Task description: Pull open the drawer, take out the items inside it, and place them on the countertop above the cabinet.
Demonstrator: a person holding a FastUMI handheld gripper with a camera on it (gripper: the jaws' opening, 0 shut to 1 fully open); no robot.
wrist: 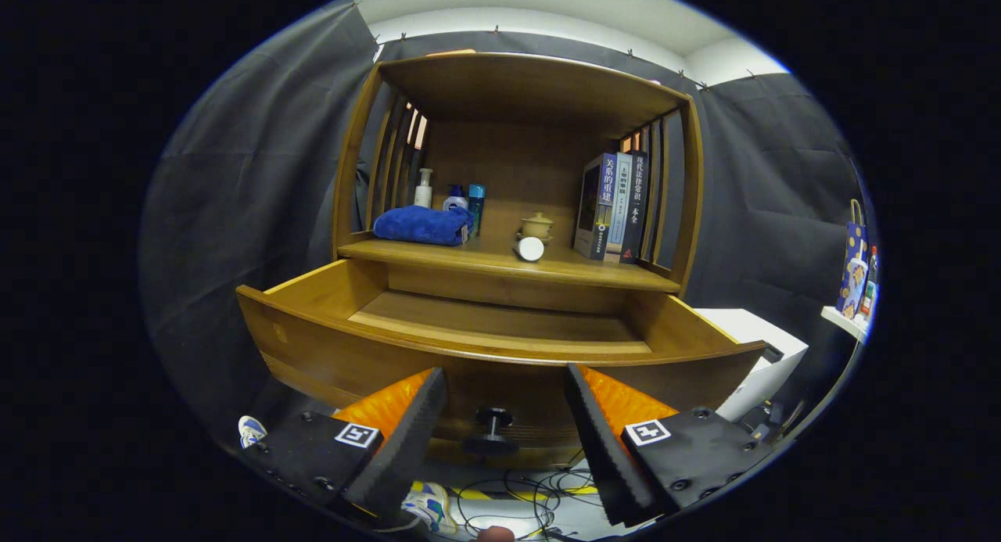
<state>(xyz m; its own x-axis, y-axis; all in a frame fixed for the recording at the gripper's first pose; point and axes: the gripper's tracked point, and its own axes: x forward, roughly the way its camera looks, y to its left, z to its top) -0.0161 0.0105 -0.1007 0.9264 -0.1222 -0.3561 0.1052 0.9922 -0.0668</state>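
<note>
Now the drawer (500, 354) knob (493, 417) sits between the spread tool (500, 417) fingers.

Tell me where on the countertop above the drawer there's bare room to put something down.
Bare wood lies along the countertop front edge and between the blue towel and the small lidded pot. The bottles crowd the left, the books the right. The gripper hangs open, jaws either side of the drawer knob.

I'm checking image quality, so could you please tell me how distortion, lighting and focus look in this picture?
Gripper view: fisheye bends the open drawer's front rail into a curve; the countertop with books and blue towel is evenly lit and sharp; the knob sits in shadow; the open gripper's fingers look slightly soft.
</note>
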